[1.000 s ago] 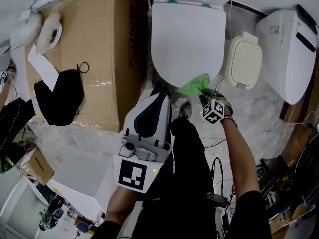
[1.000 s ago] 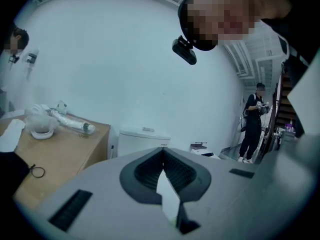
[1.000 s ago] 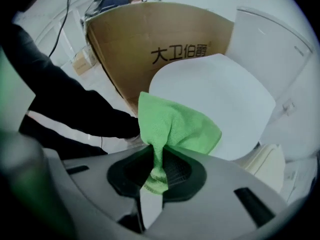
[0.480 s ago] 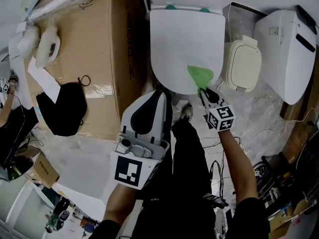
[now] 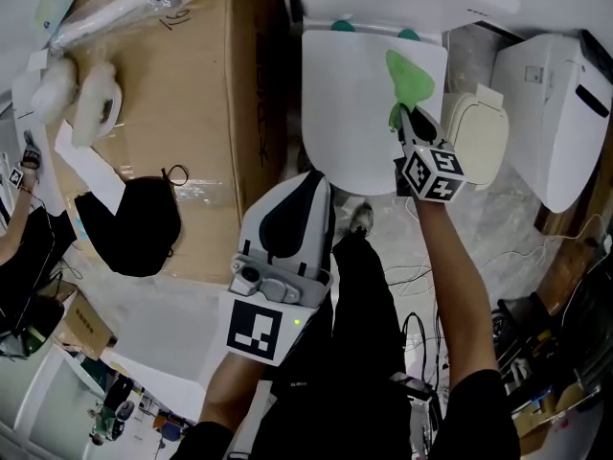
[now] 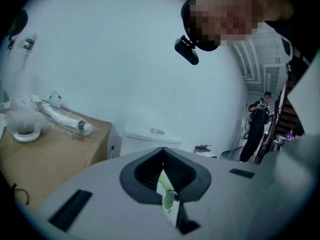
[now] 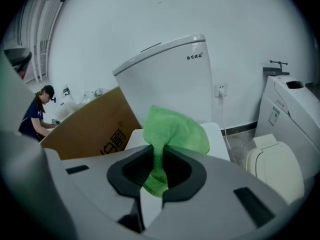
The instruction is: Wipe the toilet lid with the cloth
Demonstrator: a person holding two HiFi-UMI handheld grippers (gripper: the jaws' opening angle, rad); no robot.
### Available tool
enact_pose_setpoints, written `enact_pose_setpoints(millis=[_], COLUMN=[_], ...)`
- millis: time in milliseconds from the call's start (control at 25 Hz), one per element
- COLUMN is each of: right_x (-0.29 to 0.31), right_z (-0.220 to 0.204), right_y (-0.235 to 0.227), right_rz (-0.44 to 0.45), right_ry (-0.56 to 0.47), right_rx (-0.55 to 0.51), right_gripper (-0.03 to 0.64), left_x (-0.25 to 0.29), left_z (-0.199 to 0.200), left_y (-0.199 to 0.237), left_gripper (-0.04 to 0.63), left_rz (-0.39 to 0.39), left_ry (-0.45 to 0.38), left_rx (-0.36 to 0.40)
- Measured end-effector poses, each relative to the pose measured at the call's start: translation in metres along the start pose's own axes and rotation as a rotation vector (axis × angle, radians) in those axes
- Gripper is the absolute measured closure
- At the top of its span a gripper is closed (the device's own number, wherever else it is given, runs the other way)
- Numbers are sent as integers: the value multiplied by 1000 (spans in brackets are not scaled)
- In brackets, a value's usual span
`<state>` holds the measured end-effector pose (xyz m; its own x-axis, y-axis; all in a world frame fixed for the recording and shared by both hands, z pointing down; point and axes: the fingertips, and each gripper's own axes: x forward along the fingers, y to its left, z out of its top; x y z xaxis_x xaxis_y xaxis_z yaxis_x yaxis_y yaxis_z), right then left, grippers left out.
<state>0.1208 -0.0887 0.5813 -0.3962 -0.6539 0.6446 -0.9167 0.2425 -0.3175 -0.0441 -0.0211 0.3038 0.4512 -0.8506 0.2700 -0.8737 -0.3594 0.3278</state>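
The white toilet lid (image 5: pixel 354 103) is closed, its tank (image 7: pixel 165 79) behind it. My right gripper (image 5: pixel 404 115) is over the lid's far right part, shut on the green cloth (image 5: pixel 408 77), which rests on the lid near the hinge. In the right gripper view the cloth (image 7: pixel 175 131) bunches up out of the jaws of the right gripper (image 7: pixel 159 149). My left gripper (image 5: pixel 312 178) hangs short of the lid's front edge, shut with nothing in it. In the left gripper view, the slit between the jaws of the left gripper (image 6: pixel 162 156) shows a strip of the far cloth (image 6: pixel 168 196).
A large cardboard box (image 5: pixel 192 113) stands left of the toilet with a black bag (image 5: pixel 129 223) on it. A cream seat unit (image 5: pixel 474 137) and another white toilet (image 5: pixel 560 113) stand to the right. Cables (image 5: pixel 421 286) lie on the floor. A person (image 6: pixel 260 119) stands in the background.
My right gripper has carried the green cloth from the lid's front edge up along its right side to near the hinge. The left gripper has stayed put.
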Motion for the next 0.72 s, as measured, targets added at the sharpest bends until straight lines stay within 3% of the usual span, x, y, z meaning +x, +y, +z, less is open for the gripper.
enact_pose_setpoints(millis=[320,720], right_x=[62,104], right_z=[28,17], right_y=[-37,-72], right_rz=[-119,-207], right_ry=[57,180], right_rx=[-53,-153], right_gripper=[552,552], left_x=[28,58], left_z=[9,8], left_y=[35,63], left_gripper=[597,597], left_rz=[-14,-26], left_ry=[13,36], left_rx=[-14,-23])
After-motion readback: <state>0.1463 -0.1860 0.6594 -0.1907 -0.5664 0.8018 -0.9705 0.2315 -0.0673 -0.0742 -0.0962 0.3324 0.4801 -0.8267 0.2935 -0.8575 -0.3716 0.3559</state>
